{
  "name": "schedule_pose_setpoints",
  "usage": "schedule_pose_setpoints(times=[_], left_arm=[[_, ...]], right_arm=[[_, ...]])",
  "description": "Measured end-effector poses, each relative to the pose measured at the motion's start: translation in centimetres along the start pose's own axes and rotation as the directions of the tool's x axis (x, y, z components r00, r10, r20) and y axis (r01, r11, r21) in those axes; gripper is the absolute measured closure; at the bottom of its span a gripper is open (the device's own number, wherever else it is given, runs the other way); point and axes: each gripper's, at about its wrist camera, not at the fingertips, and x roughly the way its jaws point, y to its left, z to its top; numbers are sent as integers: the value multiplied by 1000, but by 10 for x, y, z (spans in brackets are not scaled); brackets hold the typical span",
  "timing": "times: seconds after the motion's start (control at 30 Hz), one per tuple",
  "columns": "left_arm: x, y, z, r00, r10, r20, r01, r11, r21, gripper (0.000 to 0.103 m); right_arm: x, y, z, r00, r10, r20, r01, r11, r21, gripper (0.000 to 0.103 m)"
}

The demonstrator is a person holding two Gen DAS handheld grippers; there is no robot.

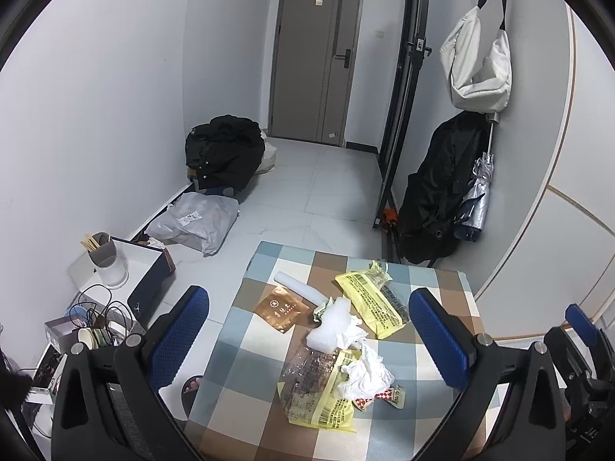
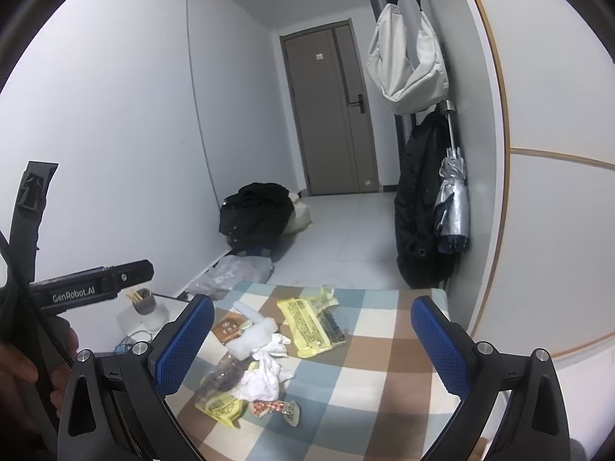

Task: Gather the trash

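Trash lies on a checked tablecloth [image 1: 269, 384]: a yellow wrapper [image 1: 371, 299], a brown packet [image 1: 282, 307], a white foam roll [image 1: 300, 286], crumpled white tissue [image 1: 365, 376], and a clear and yellow bag [image 1: 319, 388]. My left gripper [image 1: 311, 342] is open and empty, hovering above the pile. My right gripper [image 2: 311, 345] is open and empty, above the same table, with the tissue [image 2: 265, 376] and yellow wrapper [image 2: 311, 322] between and below its fingers. The left gripper's body shows at the left of the right wrist view.
A low white stand [image 1: 127, 269] with a cup of sticks, cables and boxes sits left of the table. A grey plastic bag [image 1: 200, 223] and black clothes [image 1: 223, 150] lie on the floor. A black coat [image 1: 442, 192], an umbrella and a white bag hang on the right wall.
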Motion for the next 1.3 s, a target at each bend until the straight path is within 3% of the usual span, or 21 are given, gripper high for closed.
schedule_pose_setpoints(times=[1.3], left_arm=[[6, 4, -6, 999, -35, -30, 35, 999, 2, 1]], right_arm=[[-3, -4, 4, 999, 34, 27, -34, 999, 15, 0]])
